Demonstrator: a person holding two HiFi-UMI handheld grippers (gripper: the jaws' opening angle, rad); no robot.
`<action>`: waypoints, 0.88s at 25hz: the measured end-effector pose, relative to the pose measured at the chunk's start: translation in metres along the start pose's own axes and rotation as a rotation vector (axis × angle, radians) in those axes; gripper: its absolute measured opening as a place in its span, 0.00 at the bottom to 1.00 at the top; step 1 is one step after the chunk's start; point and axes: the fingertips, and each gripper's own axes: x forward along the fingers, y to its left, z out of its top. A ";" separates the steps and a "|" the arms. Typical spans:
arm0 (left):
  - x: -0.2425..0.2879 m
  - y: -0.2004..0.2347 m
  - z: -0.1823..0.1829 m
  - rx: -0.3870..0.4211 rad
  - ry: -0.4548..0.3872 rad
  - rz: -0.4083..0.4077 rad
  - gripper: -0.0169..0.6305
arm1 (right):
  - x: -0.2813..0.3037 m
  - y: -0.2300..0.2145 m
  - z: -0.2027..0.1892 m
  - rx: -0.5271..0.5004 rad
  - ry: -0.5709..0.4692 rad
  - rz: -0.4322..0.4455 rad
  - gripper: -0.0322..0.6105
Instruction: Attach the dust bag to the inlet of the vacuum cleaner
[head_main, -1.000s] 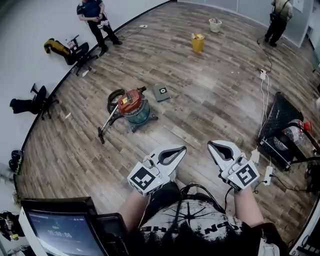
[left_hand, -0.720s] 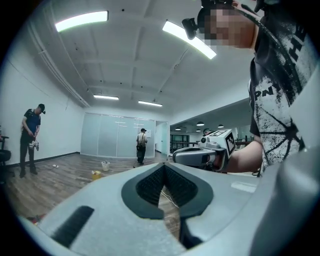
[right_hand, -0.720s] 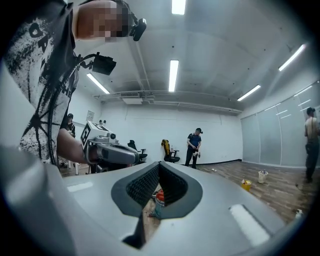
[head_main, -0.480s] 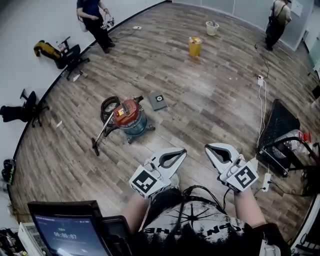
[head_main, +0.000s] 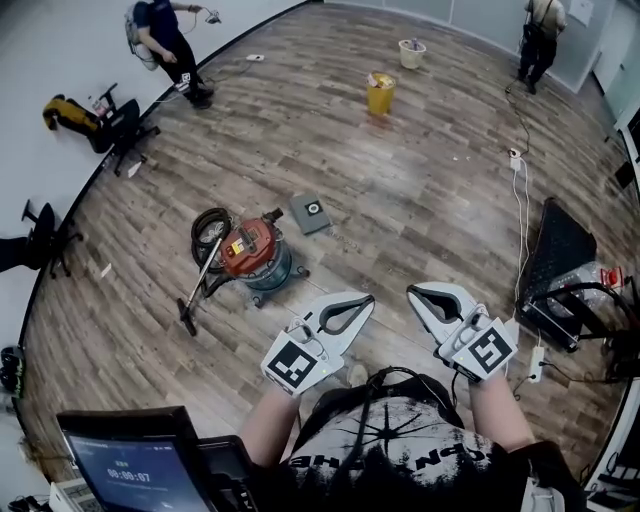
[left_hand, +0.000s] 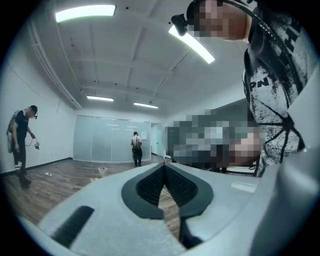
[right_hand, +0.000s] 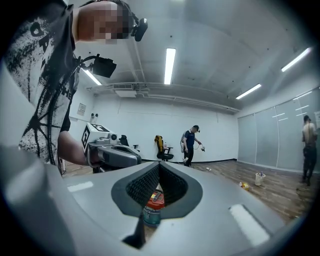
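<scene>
Left tongs (head_main: 368, 298) and right tongs (head_main: 412, 292) clenched, empty, held side by side, red-lidded vacuum cleaner (head_main: 248, 252) positioned ahead-left of them, flat grey dust bag (head_main: 311, 213) just beyond.

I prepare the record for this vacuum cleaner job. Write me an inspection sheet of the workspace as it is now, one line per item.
Surface: wood-plank floor; everything stands on it.
Job's things: vacuum cleaner upright, red lid, hose coiled behind it; grey flat dust bag lies beside it, apart, not attached.
Clutter: yellow bucket, white bucket, black rack at the right.
Grippers: left gripper and right gripper both shut, holding nothing, short of the vacuum cleaner.
Cables: white cable runs from a power strip at the right.
Surroundings: office chair by the white wall; one person far left, another far right.
</scene>
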 end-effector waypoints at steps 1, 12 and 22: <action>-0.002 0.009 0.001 0.004 -0.013 0.004 0.02 | 0.006 -0.004 -0.001 0.002 0.003 -0.004 0.06; 0.034 0.064 -0.015 -0.070 -0.044 0.011 0.02 | 0.035 -0.066 -0.012 -0.014 0.024 -0.018 0.06; 0.134 0.144 -0.024 -0.090 0.027 0.116 0.02 | 0.059 -0.196 -0.032 0.032 0.028 0.083 0.06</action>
